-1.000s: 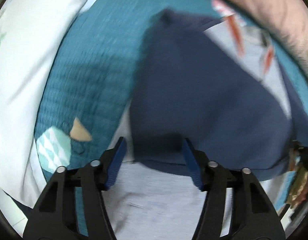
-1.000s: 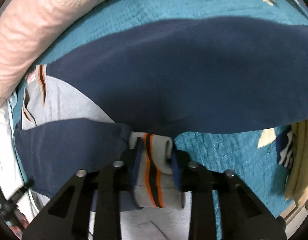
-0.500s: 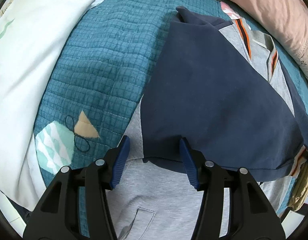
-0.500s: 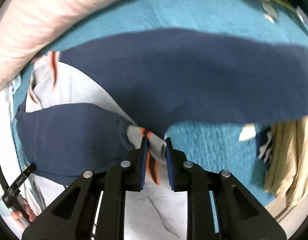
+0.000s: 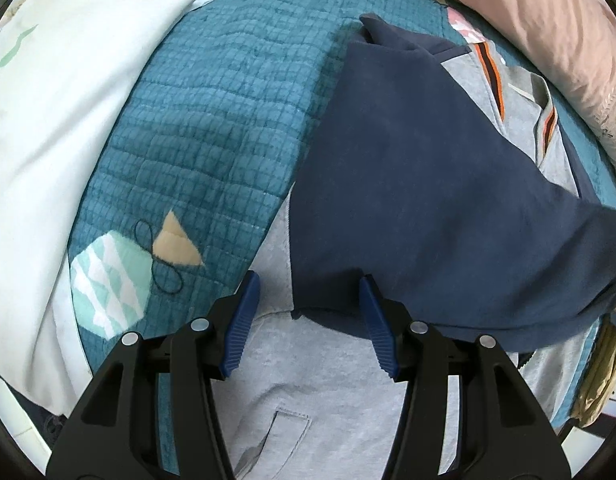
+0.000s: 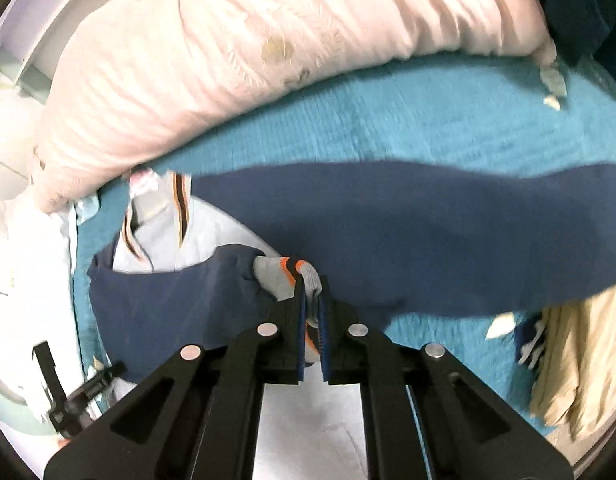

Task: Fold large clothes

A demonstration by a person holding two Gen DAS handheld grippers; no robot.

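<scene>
Left gripper: jaws wide apart, blue pads clear of any grip, pointing forward and low over the surface. Right gripper: jaws nearly together, pinching the striped cuff between its pads, tilted slightly upward.

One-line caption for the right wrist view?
Right gripper clamps the striped cuff of a navy sleeve over the teal quilt.
</scene>
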